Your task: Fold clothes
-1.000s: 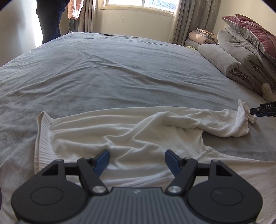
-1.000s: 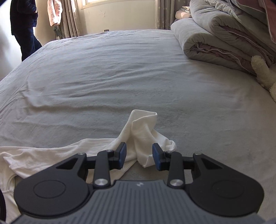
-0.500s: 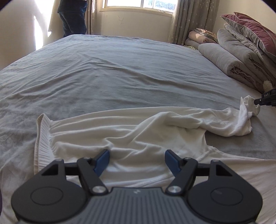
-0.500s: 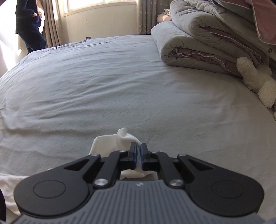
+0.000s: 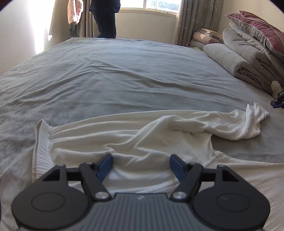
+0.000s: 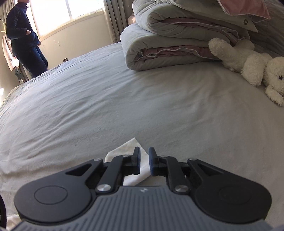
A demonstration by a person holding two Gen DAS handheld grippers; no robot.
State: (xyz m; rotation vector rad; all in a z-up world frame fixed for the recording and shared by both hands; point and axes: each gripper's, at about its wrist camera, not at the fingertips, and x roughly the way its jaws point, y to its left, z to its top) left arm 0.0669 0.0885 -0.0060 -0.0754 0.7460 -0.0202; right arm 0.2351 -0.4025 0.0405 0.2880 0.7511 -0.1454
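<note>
The white top's (image 5: 124,142) sleeve (image 5: 230,122) stretches toward the right gripper (image 6: 144,162), whose jaws have just parted off its cuff, while the left gripper (image 5: 140,164) gapes empty.

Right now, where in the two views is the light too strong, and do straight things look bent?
Left wrist view: the wall beside the curtain is washed out white by glare, and the grey bed bulges like a dome from the fisheye. Right wrist view: the window is overexposed, the bed's far edge curves and tilts, while the plush toy stays sharp and evenly lit.
</note>
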